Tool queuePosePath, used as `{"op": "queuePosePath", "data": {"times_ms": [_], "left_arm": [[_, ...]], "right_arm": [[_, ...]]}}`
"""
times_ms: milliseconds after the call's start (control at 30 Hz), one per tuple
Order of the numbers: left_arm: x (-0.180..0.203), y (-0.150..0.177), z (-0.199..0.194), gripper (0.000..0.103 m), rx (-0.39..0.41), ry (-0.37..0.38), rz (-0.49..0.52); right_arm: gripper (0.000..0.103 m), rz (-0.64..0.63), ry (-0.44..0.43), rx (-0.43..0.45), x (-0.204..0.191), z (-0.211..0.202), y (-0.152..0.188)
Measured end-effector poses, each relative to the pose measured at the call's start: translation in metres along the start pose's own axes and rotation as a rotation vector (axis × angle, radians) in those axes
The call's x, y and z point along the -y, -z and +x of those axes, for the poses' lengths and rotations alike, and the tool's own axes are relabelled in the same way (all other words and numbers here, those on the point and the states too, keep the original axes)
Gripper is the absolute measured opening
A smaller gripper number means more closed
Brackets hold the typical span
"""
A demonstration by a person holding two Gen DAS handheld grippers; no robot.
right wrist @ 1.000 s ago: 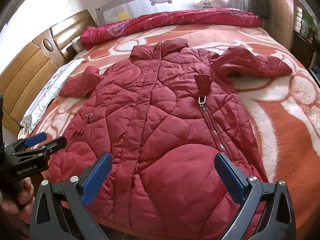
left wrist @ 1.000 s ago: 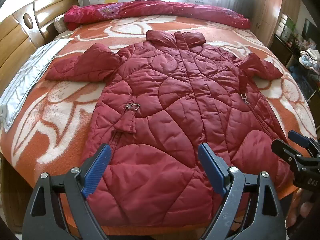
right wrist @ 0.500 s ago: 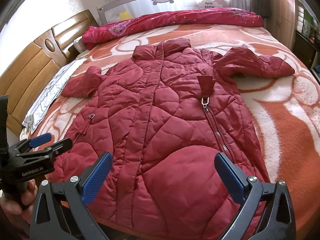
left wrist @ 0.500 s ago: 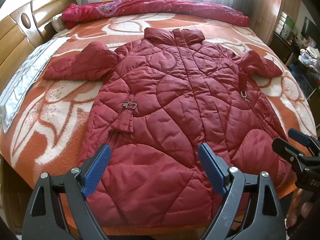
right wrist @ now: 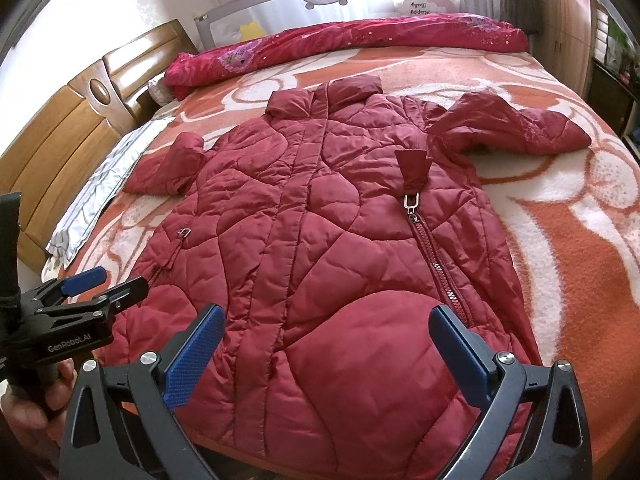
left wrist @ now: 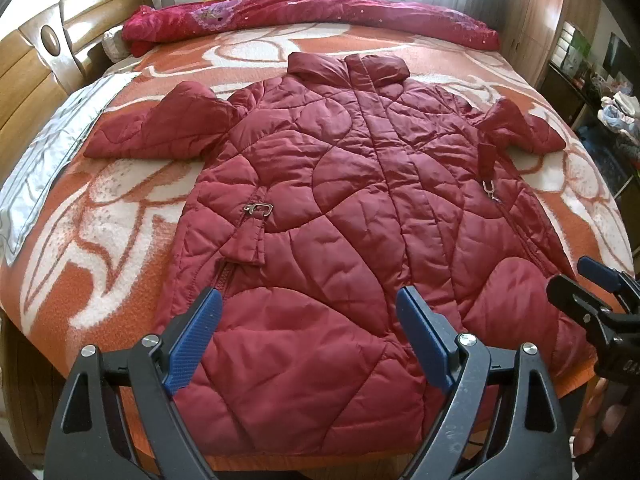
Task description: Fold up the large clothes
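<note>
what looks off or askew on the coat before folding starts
Little stands out. The red quilted coat lies flat, front up, on the bed. Its two sleeves are bunched and bent rather than laid straight, and the hem hangs slightly over the bed edge.

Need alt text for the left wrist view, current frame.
A dark red quilted coat lies flat, front up, on a bed with an orange-and-white blanket, sleeves spread. The left gripper hovers at the hem, jaws open and empty; the right gripper shows at the right edge.

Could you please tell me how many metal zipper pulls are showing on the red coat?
2: one zipper pull on the coat's left pocket, another zipper pull on the right pocket. Others may be hidden.
</note>
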State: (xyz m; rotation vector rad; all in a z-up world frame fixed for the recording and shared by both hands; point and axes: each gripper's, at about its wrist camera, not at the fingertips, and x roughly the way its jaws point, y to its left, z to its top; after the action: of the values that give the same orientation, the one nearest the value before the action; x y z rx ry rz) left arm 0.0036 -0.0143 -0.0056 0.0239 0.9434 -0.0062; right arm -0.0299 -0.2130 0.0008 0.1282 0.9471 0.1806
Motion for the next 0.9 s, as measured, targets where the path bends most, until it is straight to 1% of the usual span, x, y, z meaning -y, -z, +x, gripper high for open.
{"op": "queuePosePath", "data": {"times_ms": [133, 267, 333, 400, 433, 467, 533, 733, 867, 900], "left_arm": [[0.001, 0.001, 0.002, 0.090, -0.020, -0.002, 0.003], [0.001, 0.001, 0.002, 0.090, 0.008, -0.002, 0.003], [0.002, 0.001, 0.005, 0.090, -0.009, -0.001, 0.005], [0.003, 0.000, 0.007, 0.090, 0.004, 0.000, 0.008], [0.003, -0.002, 0.006, 0.090, 0.037, -0.004, 0.012], [0.003, -0.001, 0.007, 0.090, 0.034, 0.000, 0.011], [0.004, -0.004, 0.005, 0.090, 0.086, -0.008, 0.020], [0.000, -0.008, 0.011, 0.090, 0.076, 0.003, 0.010], [-0.007, -0.014, 0.021, 0.090, 0.056, -0.026, 0.008], [-0.010, -0.015, 0.024, 0.090, 0.051, -0.021, -0.002]], "right_arm": [[0.102, 0.001, 0.001, -0.001, 0.001, 0.000, 0.000], [0.102, 0.002, -0.001, -0.001, 0.002, 0.000, 0.000], [0.102, 0.003, -0.001, 0.000, 0.001, 0.000, 0.000], [0.102, 0.009, -0.004, 0.001, 0.004, 0.000, -0.002], [0.102, 0.012, -0.004, 0.001, 0.005, 0.001, -0.003], [0.102, 0.016, -0.005, 0.002, 0.006, 0.001, -0.003], [0.102, 0.022, -0.007, 0.004, 0.009, 0.001, -0.003], [0.102, 0.055, -0.012, 0.011, 0.025, 0.002, -0.006], [0.102, 0.090, -0.007, 0.018, 0.043, 0.003, -0.008], [0.102, 0.097, -0.004, 0.019, 0.048, 0.003, -0.009]]}}
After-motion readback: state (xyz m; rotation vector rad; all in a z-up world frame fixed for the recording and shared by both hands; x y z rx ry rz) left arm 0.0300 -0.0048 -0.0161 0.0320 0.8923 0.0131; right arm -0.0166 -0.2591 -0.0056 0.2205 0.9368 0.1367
